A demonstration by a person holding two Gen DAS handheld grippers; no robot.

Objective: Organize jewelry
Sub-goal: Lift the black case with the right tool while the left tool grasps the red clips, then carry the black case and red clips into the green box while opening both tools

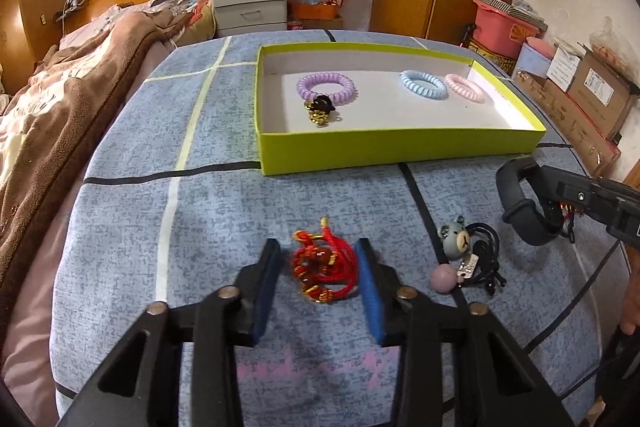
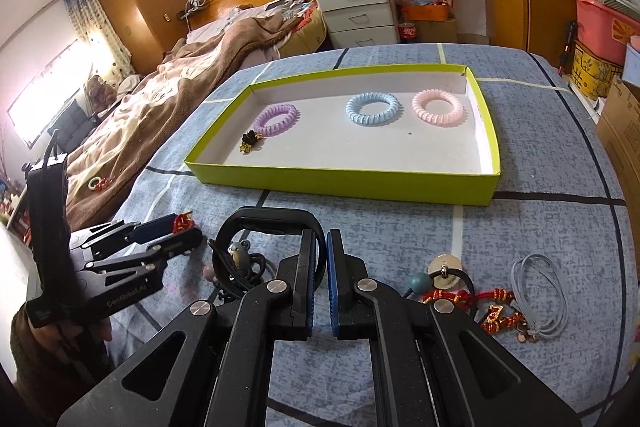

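Observation:
A lime-green tray (image 1: 396, 153) (image 2: 344, 183) on the blue cloth holds a purple coil band (image 1: 326, 89) (image 2: 277, 118), a blue one (image 1: 424, 85) (image 2: 374, 109), a pink one (image 1: 464, 87) (image 2: 438, 105) and a black-and-gold charm (image 1: 320, 111) (image 2: 250, 141). My left gripper (image 1: 318, 259) (image 2: 182, 229) is open, its pads either side of a red cord bracelet (image 1: 324, 267) lying on the cloth. My right gripper (image 2: 325, 251) (image 1: 532, 223) is shut on a black band (image 2: 272, 223) (image 1: 514, 203), held above the cloth.
A bear charm with black cords (image 1: 472, 255) (image 2: 240, 259) and a pink bead (image 1: 443, 278) lie right of the red bracelet. In the right wrist view a red-gold bracelet (image 2: 472, 301), a grey cord loop (image 2: 542, 295) and a teal bead (image 2: 420, 283) lie at right. A bed (image 1: 60, 99) lies left.

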